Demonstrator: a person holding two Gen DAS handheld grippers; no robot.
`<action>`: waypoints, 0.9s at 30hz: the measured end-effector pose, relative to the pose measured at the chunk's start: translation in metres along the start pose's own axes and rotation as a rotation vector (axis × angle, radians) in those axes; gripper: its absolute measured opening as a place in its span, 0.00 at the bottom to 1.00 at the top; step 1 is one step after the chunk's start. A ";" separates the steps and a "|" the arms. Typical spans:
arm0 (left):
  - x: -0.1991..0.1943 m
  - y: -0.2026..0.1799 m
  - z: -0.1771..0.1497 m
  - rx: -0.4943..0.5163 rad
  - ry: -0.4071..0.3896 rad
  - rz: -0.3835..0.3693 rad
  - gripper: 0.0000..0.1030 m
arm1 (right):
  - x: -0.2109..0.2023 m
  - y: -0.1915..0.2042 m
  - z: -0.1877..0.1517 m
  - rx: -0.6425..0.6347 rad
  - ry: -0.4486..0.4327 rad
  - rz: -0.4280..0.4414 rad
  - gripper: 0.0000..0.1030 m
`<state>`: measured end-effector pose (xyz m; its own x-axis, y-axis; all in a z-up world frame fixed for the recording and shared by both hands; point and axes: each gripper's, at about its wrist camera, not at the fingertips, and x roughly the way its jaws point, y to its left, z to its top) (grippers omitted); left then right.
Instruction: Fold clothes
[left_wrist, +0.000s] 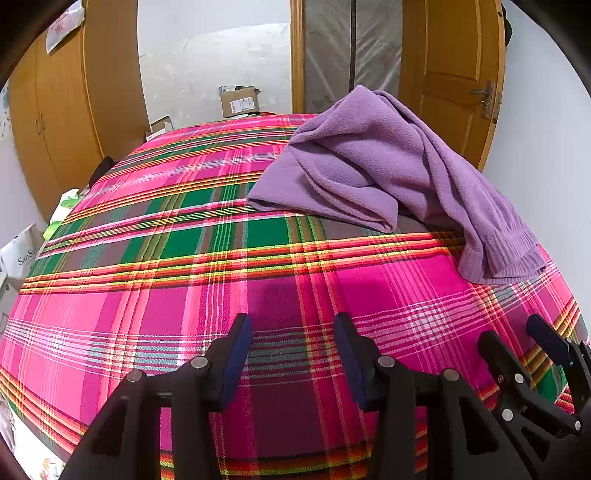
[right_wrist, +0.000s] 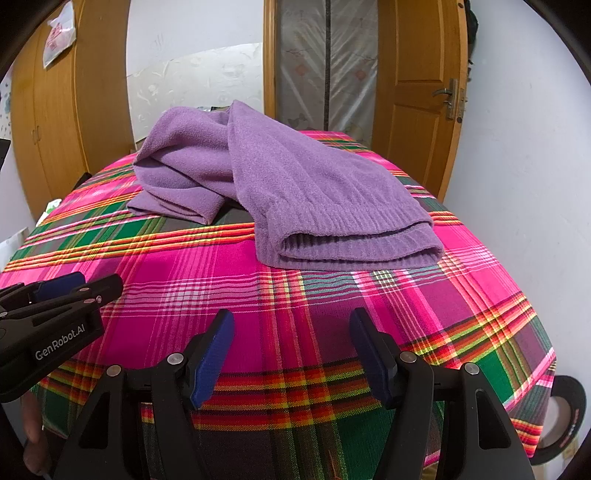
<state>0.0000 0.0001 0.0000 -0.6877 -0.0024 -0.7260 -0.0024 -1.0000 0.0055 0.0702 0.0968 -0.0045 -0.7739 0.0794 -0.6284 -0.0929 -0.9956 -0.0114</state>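
A purple fleece garment (left_wrist: 373, 162) lies crumpled on the pink and green plaid cloth (left_wrist: 221, 266) of the table, toward the far right. In the right wrist view the garment (right_wrist: 295, 192) fills the middle, its ribbed hem nearest me. My left gripper (left_wrist: 293, 325) hovers open over the near edge, well short of the garment, nothing between its blue pads. My right gripper (right_wrist: 291, 321) is open too, a short way before the ribbed hem. The right gripper (left_wrist: 517, 332) shows at the lower right of the left wrist view; the left gripper (right_wrist: 77, 282) shows at the left of the right wrist view.
A wooden wardrobe (left_wrist: 55, 118) stands at the left and a wooden door (left_wrist: 454, 74) at the back right. A cardboard box (left_wrist: 240, 100) sits beyond the table. Bags (left_wrist: 22, 251) lie off the left edge. A tape roll (right_wrist: 561, 417) sits by the table's right corner.
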 end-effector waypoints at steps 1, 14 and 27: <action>0.000 0.000 0.000 0.001 0.001 0.001 0.46 | 0.000 0.000 0.000 -0.001 0.001 -0.001 0.65; -0.002 0.000 -0.002 0.007 -0.002 0.024 0.50 | -0.001 0.002 -0.003 0.001 -0.004 -0.001 0.65; -0.007 -0.017 -0.001 0.058 -0.024 0.079 0.51 | 0.000 0.003 0.000 0.001 -0.011 -0.005 0.65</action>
<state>0.0056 0.0169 0.0041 -0.7042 -0.0809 -0.7053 0.0113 -0.9946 0.1028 0.0696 0.0933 -0.0050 -0.7802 0.0852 -0.6196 -0.0979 -0.9951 -0.0135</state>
